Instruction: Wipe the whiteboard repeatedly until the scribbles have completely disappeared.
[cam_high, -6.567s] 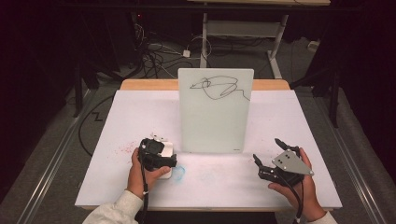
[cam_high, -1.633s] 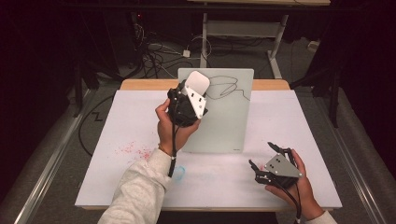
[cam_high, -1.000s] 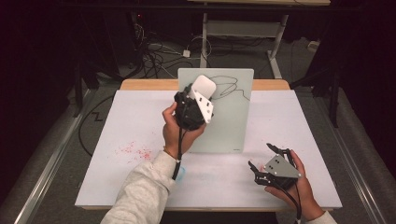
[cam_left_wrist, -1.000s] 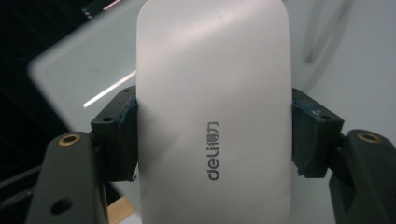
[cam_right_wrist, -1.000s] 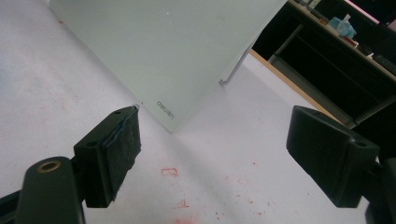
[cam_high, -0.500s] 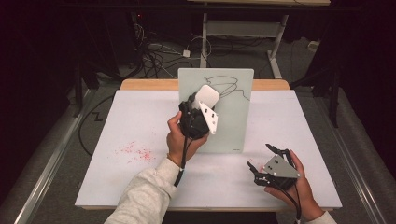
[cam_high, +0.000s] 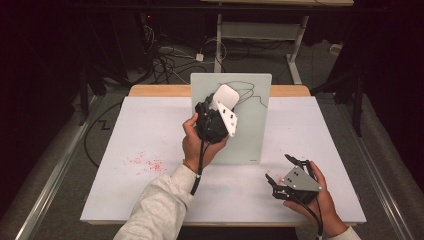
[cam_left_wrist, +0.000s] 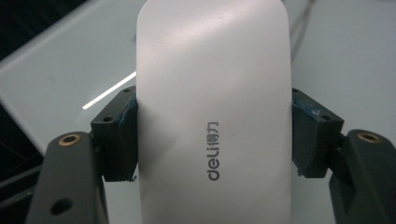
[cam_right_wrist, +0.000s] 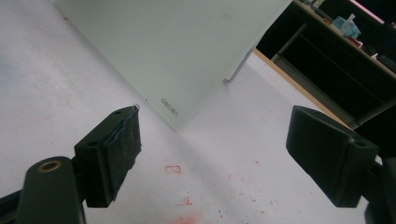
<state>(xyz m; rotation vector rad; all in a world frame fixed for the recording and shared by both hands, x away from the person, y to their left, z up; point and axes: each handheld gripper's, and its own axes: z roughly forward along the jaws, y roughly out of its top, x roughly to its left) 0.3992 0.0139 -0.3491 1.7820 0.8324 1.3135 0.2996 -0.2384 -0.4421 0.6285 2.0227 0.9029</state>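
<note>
Left gripper (cam_left_wrist: 212, 140) clamped on eraser (cam_left_wrist: 212, 93) against whiteboard (cam_high: 255, 125); right gripper (cam_right_wrist: 215, 154) agape.

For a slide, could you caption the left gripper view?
Left gripper clamps a white eraser marked "deli", held up before the whiteboard.

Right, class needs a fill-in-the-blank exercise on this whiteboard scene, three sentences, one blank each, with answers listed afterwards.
1. The left gripper is shut on a white ____ printed with the word deli.
2. The right gripper rests low over the table with its jaws ____.
3. The scribble on the upright whiteboard is drawn in ____ ink.

Missing words: eraser; open; black
</note>
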